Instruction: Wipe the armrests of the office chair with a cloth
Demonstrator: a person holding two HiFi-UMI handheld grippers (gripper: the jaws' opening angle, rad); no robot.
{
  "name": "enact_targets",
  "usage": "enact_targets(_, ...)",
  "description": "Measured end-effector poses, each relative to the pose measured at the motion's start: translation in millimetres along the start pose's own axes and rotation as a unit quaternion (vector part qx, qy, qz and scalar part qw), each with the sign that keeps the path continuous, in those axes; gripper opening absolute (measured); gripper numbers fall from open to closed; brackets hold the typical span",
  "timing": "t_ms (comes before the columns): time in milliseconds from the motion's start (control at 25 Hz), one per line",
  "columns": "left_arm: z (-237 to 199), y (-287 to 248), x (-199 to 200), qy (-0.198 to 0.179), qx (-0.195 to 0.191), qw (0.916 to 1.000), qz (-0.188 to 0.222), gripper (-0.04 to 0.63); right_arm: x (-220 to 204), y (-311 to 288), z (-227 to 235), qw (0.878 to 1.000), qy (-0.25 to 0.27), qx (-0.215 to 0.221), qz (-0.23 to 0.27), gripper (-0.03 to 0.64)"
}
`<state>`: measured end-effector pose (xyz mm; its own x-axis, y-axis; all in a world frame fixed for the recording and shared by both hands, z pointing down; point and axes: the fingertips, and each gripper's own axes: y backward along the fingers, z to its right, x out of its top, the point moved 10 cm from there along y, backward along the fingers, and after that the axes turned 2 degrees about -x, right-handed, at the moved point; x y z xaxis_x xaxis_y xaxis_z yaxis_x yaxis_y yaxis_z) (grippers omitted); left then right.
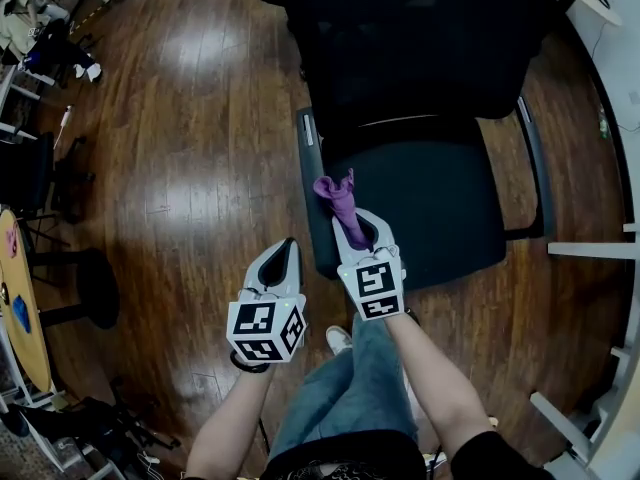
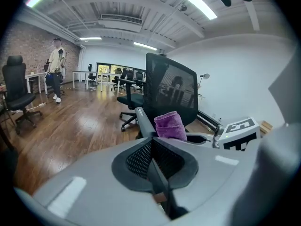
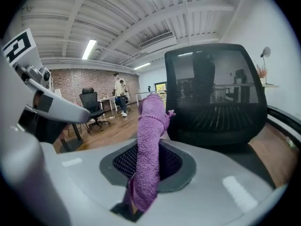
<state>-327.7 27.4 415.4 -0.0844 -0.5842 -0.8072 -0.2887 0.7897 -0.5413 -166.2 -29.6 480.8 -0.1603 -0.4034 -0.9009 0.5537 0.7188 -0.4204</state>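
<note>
Holding: right gripper [image 1: 360, 226] clamped on the fuzzy purple cloth [image 1: 338, 196], which sits just beside the long black armrest [image 1: 306, 146] of the black mesh-backed office chair [image 1: 440, 208]; left gripper [image 1: 288, 248] closed on nothing.
Risk: only a short tuft of cloth stands proud, so pressing down may scrape the jaw tips on the armrest or push the chair away.
Surface: glossy brown wooden floor [image 1: 170, 168], probably easy rolling.
Room: open office with desks, a person [image 2: 56, 69] standing far off.

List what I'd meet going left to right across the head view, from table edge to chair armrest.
yellow tabletop → left gripper, shut and empty → right gripper, shut on the purple cloth → chair armrest at picture right
</note>
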Motion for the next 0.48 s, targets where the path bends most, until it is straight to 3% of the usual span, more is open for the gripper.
enact_targets(480, 22.1, 35.7, -50.1, -0.011, -0.041, 0.9991, -0.001, 0.005, -45.1, 77.4, -44.9, 0.999, -0.019, -0.029, 0.012, 0.072)
